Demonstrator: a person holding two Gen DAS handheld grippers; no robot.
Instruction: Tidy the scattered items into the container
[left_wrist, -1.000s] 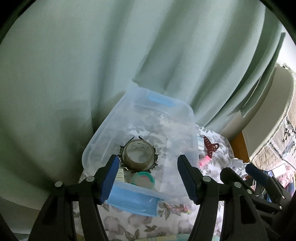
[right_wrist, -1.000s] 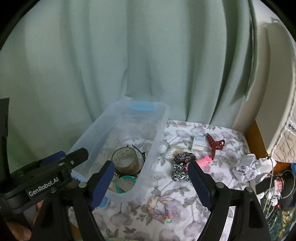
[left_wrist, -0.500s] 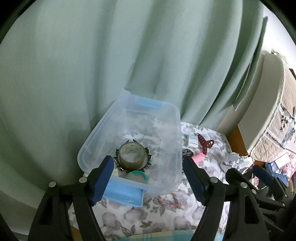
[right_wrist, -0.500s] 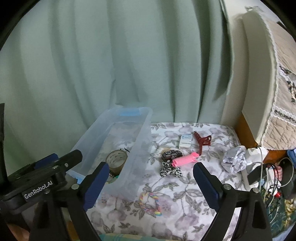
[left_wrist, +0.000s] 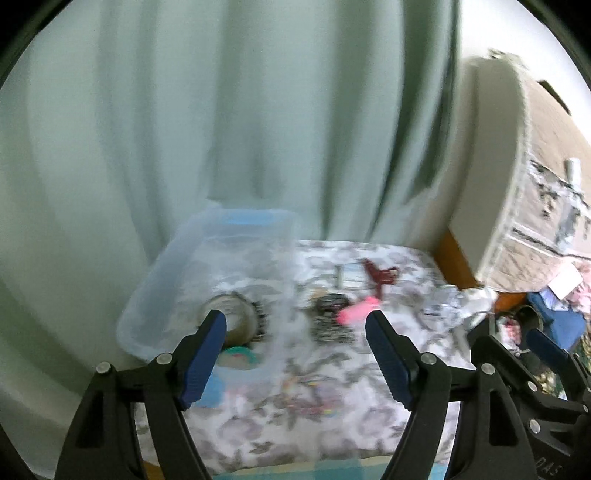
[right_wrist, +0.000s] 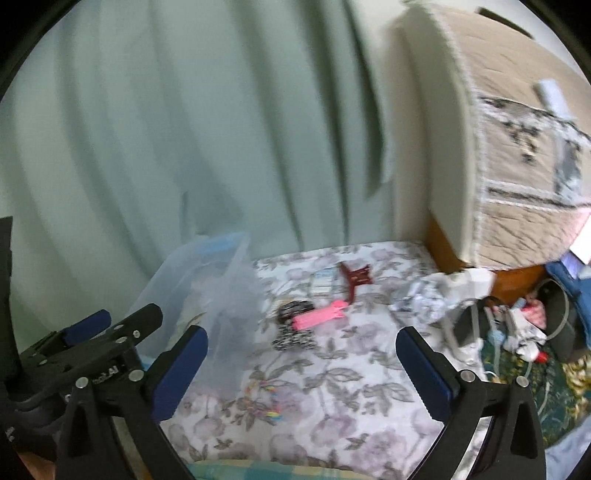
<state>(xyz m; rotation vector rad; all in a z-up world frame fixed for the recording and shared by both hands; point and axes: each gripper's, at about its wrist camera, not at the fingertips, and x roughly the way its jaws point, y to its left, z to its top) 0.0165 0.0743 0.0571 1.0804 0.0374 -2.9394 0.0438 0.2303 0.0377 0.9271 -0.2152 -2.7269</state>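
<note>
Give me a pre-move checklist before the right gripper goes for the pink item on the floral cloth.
1. Right gripper empty, jaws wide after just opening: ok.
2. Left gripper empty and open, jaws just opened further: ok.
3. Pink item uncovered on the floral cloth: ok.
4. Pink item free of neighbours: not ok; it lies against the black-and-white patterned item.
5. Clear container has room beside the tape roll: ok.
6. Picture sharp enough to aim: not ok; both views are blurred.
</note>
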